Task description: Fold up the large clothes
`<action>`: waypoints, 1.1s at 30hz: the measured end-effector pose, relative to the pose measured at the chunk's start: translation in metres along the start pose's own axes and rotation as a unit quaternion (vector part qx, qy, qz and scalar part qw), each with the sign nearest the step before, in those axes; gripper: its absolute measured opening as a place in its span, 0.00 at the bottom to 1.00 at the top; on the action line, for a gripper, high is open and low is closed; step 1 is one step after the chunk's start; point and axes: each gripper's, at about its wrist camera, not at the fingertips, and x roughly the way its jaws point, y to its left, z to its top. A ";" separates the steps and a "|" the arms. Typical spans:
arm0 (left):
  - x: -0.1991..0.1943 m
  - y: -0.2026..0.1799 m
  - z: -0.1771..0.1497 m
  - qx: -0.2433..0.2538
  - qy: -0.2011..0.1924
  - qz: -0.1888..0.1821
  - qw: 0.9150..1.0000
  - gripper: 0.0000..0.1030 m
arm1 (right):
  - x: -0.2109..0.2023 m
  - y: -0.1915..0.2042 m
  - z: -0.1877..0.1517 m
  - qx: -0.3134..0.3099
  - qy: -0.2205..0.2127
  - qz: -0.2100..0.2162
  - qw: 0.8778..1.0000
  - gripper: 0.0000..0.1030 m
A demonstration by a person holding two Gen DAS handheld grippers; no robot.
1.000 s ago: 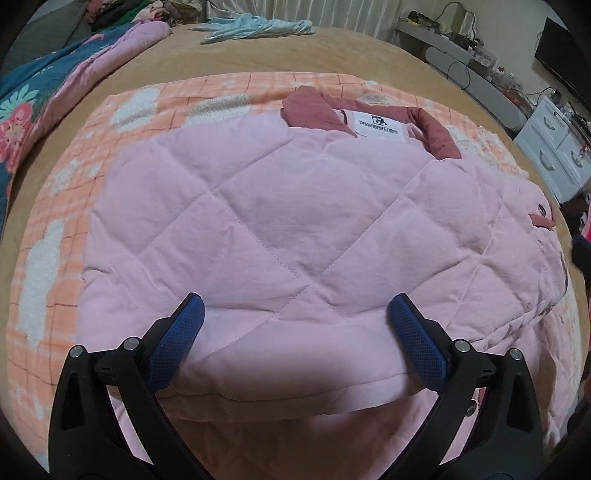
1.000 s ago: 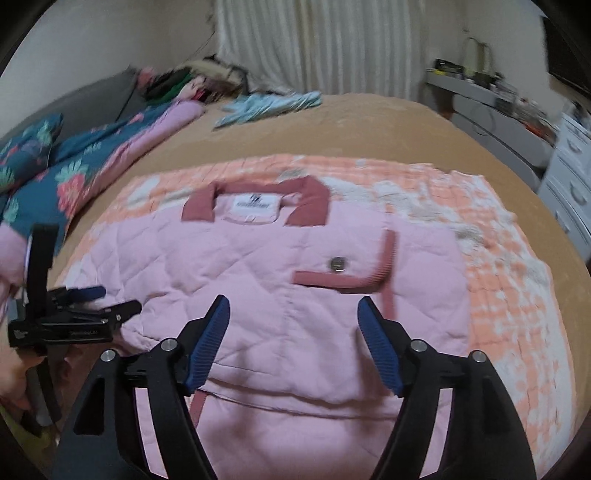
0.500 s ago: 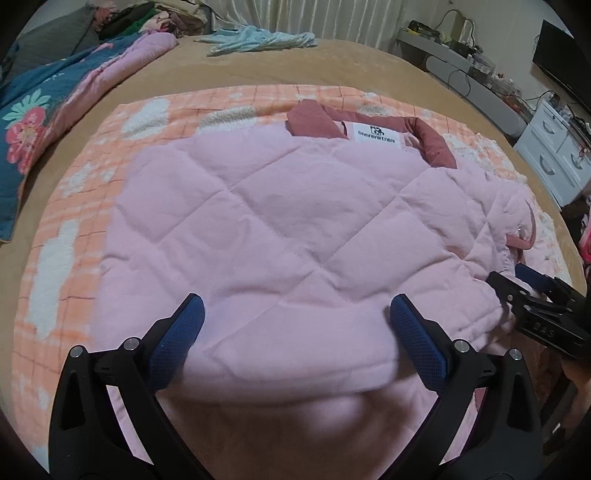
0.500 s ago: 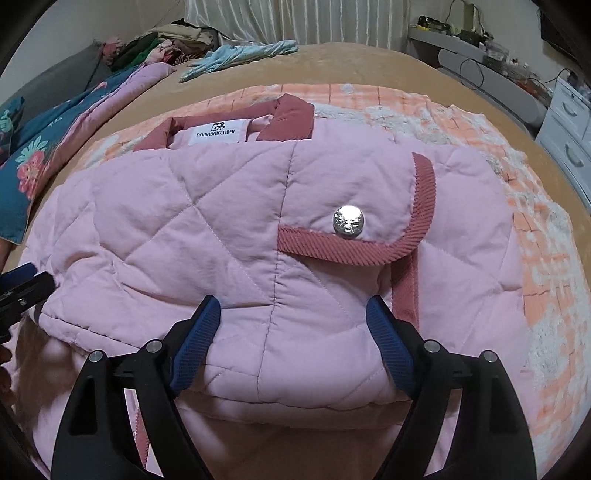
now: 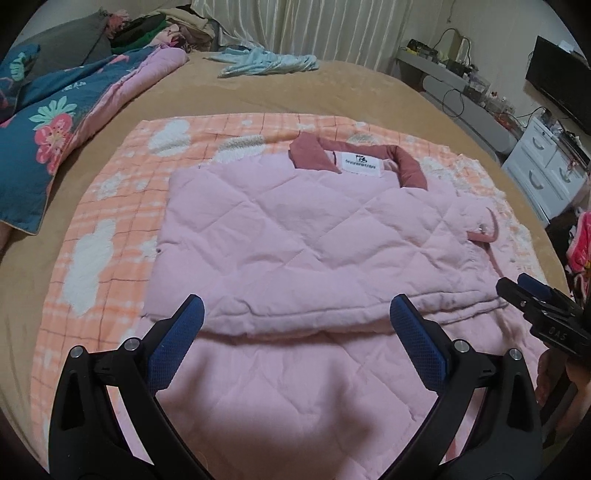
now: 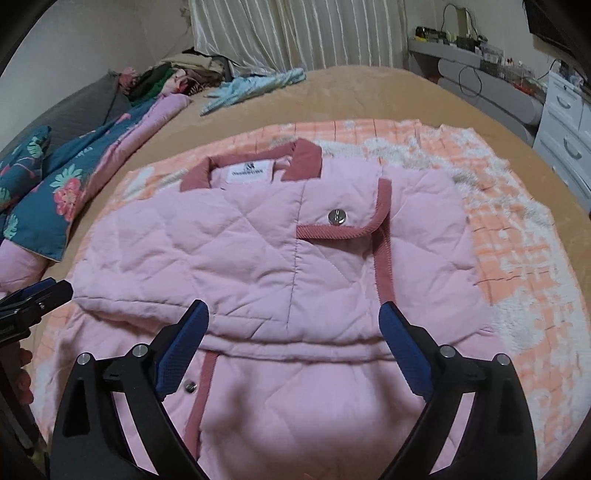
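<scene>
**Both tongs spread above the folded pink jacket**

I had the pink quilted jacket [image 5: 295,240] lying on the orange-and-white checked blanket [image 5: 110,206], which was spread over the tan bed [image 5: 332,88]. Its upper part lay doubled over the lower part, with the fold edge running across just ahead of my fingers. The dusty-red collar [image 5: 408,164] and white label [image 5: 360,162] sat at the far end. From the right wrist camera I could see the pocket flap with its silver snap [image 6: 337,216] and the red corded trim [image 6: 384,243] running down the front.

My left tongs [image 5: 295,332] stood spread wide over the jacket, nothing between the blue pads [image 5: 177,343], which touched no cloth that I could make out. My right tongs [image 6: 293,334] had just been opening and stood equally wide, the fold edge lying below the gap and no fabric pinched. Each pair showed at the edge of the other's view, off to the jacket's side.

A floral teal quilt [image 5: 40,140] lay along the bed's left side, a light blue garment [image 5: 266,62] near the curtains [image 5: 303,29], and white drawers [image 5: 546,173] stood at right.
</scene>
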 end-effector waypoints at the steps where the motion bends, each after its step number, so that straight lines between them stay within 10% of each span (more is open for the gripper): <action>1: -0.005 -0.001 -0.001 0.000 -0.003 -0.001 1.000 0.92 | -0.006 0.000 -0.001 0.000 -0.004 0.001 1.000 0.90; 33: -0.146 -0.008 -0.055 0.019 -0.094 0.011 0.995 0.92 | -0.200 -0.002 -0.048 -0.047 -0.125 -0.018 0.991 0.96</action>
